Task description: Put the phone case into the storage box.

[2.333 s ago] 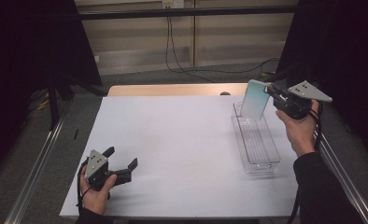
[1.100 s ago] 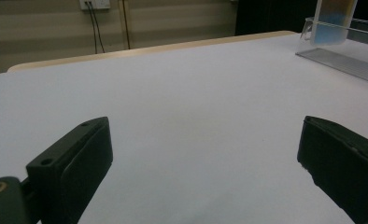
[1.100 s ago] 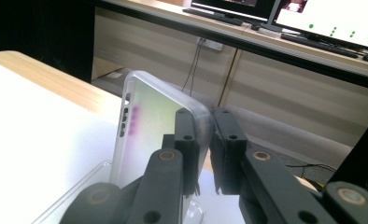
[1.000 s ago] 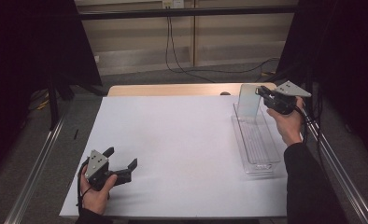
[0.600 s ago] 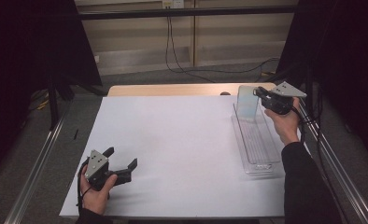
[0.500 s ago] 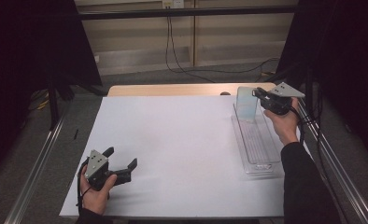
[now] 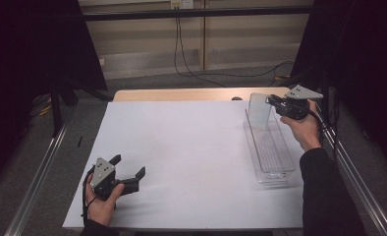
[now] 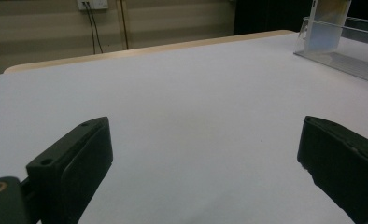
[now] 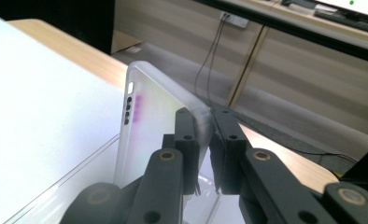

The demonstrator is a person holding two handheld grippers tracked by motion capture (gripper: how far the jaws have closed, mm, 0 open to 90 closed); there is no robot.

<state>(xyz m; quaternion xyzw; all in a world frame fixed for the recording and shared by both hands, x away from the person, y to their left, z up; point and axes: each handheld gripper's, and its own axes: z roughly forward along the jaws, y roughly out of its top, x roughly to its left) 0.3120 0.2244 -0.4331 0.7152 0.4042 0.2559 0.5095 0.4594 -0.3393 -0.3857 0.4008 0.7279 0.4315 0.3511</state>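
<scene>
While one clear panel point(image 7: 260, 110) stands in one clear tray point(image 7: 275, 169)
Right gripper point(image 7: 272, 102) pinches it; left gripper point(image 7: 130, 173) rests spread on the table

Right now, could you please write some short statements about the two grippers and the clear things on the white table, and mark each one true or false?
1. The right gripper is shut on a thin translucent plastic panel. True.
2. The left gripper holds the panel too. False: its jaws stand wide apart over bare white table, with nothing between them.
3. The panel stands at the far end of the long clear plastic tray. True.
4. The tray lies at the left side of the table. False: it lies along the right side.
5. The left gripper touches the tray. False: it is at the near left, well apart from it.
</scene>
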